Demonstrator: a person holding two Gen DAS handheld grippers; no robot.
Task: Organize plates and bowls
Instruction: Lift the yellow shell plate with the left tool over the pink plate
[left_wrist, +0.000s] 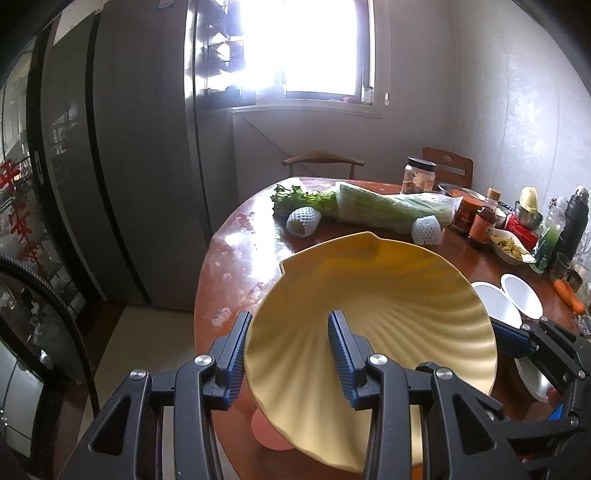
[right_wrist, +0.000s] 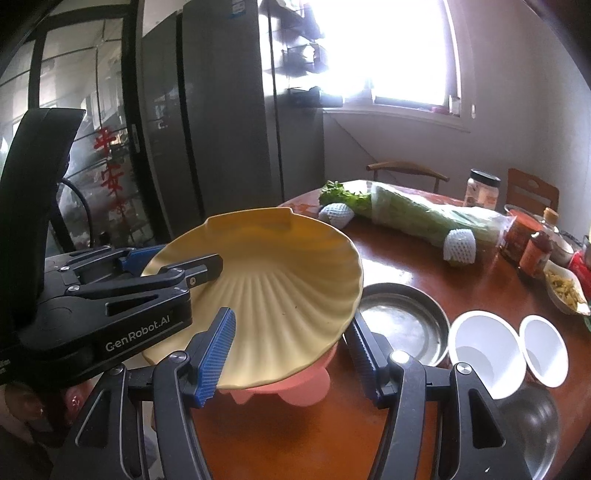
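Left gripper (left_wrist: 291, 356) pinched on tilted yellow plate (left_wrist: 373, 295) rim; right gripper (right_wrist: 291, 345) spread wide, empty. Slip onto pink plate (right_wrist: 295, 391) judged possible: one-sided hold.

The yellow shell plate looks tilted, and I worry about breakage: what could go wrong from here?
1. The yellow shell plate is pinched only at its rim by the left tongs, so it might slip.
2. Its low edge overlaps the pink plate; lowering unevenly could knock it.
3. The steel dish and white bowl sit close by.
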